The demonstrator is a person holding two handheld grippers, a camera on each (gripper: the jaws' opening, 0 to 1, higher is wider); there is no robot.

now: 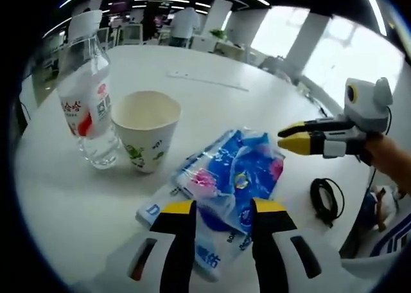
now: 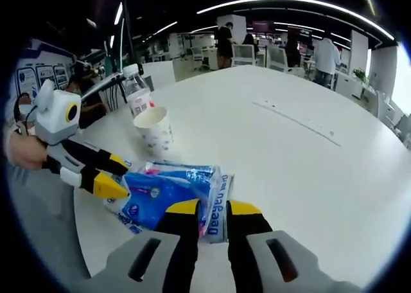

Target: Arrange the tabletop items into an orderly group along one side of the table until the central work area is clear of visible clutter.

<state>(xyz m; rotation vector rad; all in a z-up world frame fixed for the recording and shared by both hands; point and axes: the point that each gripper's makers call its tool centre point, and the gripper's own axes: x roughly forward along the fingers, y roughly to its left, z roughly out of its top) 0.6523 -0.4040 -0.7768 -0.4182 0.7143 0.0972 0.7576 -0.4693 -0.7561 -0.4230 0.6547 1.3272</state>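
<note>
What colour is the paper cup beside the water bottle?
The paper cup is white with small green printed marks, clearest in the left gripper view.

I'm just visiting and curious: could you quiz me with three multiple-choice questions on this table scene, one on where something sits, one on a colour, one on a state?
1. Where is the paper cup?
A. right beside the water bottle
B. on top of the tissue packs
C. next to the black cable

2. What colour are the jaw tips of the left hand-held gripper?
A. red
B. yellow
C. green

3. How is the paper cup standing?
A. tipped on its side
B. upside down
C. upright, mouth open

Answers: 1 A, the cup stands against the bottle, apart from the tissue packs and cable. 2 B, yellow tips show. 3 C, its open rim faces up.
</note>
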